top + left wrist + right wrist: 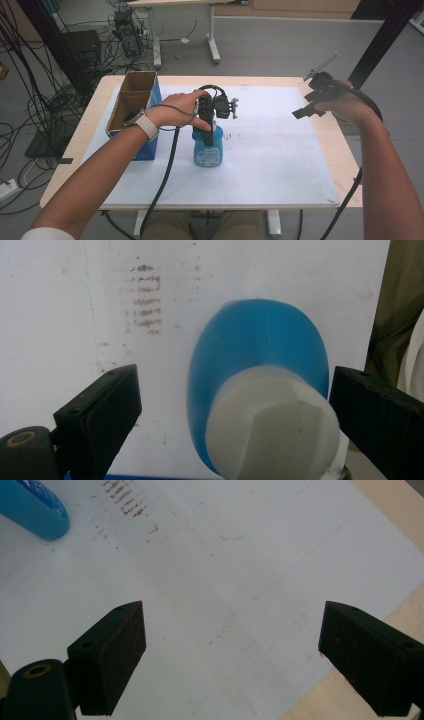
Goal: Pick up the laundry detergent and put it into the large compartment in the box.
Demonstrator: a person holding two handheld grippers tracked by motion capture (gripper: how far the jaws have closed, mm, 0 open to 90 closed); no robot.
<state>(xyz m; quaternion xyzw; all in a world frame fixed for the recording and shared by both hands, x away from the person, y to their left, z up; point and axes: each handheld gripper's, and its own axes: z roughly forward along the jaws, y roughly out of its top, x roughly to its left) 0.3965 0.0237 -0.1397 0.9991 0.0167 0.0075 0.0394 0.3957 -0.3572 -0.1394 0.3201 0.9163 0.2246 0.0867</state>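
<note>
The blue bottle (207, 149) stands upright on the white sheet of the desk (280, 165), just beside the open cardboard box (134, 112), its long axis pointing straight up at me. My left gripper (235, 405) hangs directly above it, fingers (102, 412) spread either side of the white cap (272, 425); whether they touch it yet I can't quite tell. My right gripper (232, 655) is well apart, fingers spread over bare sheet, holding nothing. The left is nearer.
</note>
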